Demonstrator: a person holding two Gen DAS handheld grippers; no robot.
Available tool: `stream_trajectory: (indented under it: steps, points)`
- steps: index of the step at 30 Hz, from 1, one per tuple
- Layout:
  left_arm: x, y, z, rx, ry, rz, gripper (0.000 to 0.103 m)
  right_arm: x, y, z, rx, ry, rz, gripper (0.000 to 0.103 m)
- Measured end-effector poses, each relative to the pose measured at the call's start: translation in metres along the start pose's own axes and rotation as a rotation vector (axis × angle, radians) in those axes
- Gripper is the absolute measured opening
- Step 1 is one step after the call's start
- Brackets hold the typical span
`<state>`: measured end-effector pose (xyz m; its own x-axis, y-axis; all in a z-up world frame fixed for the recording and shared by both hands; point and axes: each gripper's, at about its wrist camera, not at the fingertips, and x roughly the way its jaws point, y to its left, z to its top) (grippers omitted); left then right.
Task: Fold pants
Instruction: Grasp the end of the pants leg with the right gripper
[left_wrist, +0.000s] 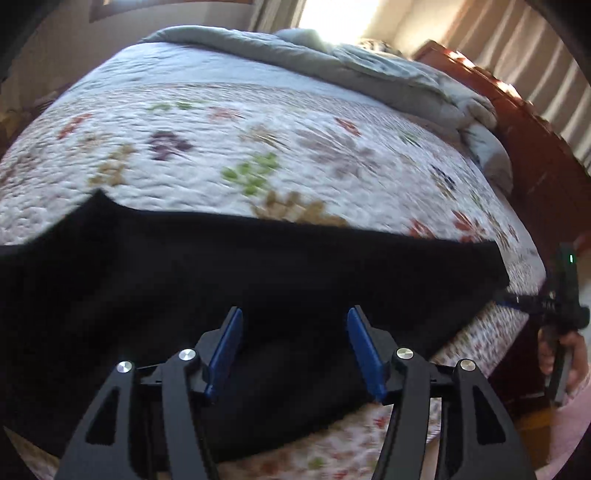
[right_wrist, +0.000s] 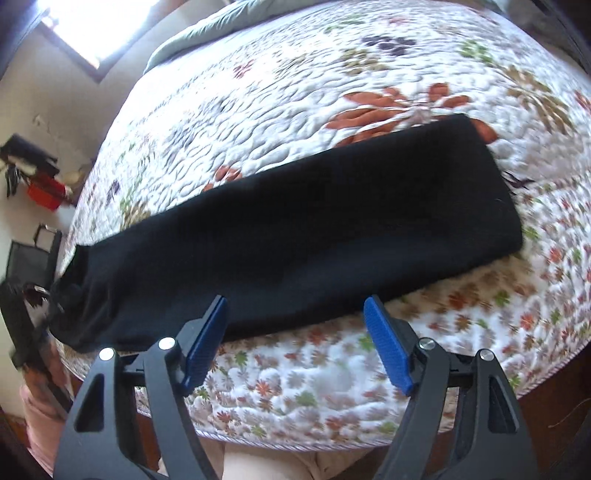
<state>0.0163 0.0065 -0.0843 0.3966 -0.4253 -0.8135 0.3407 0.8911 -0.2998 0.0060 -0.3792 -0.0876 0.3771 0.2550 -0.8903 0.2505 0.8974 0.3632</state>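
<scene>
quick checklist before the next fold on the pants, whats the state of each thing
1. Pants lie flat in a long strip on the quilt: ok.
2. Left gripper open, nothing held, over the pants: ok.
3. Right gripper open, nothing held, at the strip's near edge: ok.
4. Quilt beyond the pants free of other items for the fold: ok.
5. Strip's end by the bed edge looks bunched, not smoothed: not ok.
6. Leg edges lined up inside the strip: cannot tell, the fabric is black and blurred.
</scene>
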Motion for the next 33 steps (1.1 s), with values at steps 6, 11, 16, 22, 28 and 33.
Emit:
stream_trajectory:
  steps: [6,11,16,22,28,33]
  points:
    - [0.054,-0.039,-0.036,0.114,0.052,0.159,0.06,0.022,-0.013,0.009,-0.002,0.027,-0.084,0.072]
    - [0.045,-0.039,-0.033,0.079,0.061,0.174,0.06,0.03,-0.012,0.007,-0.063,0.034,-0.114,0.072]
    - [0.022,-0.046,-0.022,-0.042,0.038,0.09,0.072,-0.008,-0.036,0.004,0.059,-0.012,0.019,0.072]
    - [0.042,-0.07,-0.018,-0.099,0.079,0.063,0.077,-0.023,-0.074,-0.011,0.167,0.019,0.113,0.072]
    - [0.063,-0.089,-0.022,-0.1,0.107,0.072,0.081,0.004,-0.093,-0.013,0.298,0.044,0.289,0.071]
    - [0.063,-0.088,-0.023,-0.107,0.112,0.08,0.083,0.023,-0.104,0.003,0.374,0.003,0.339,0.061]
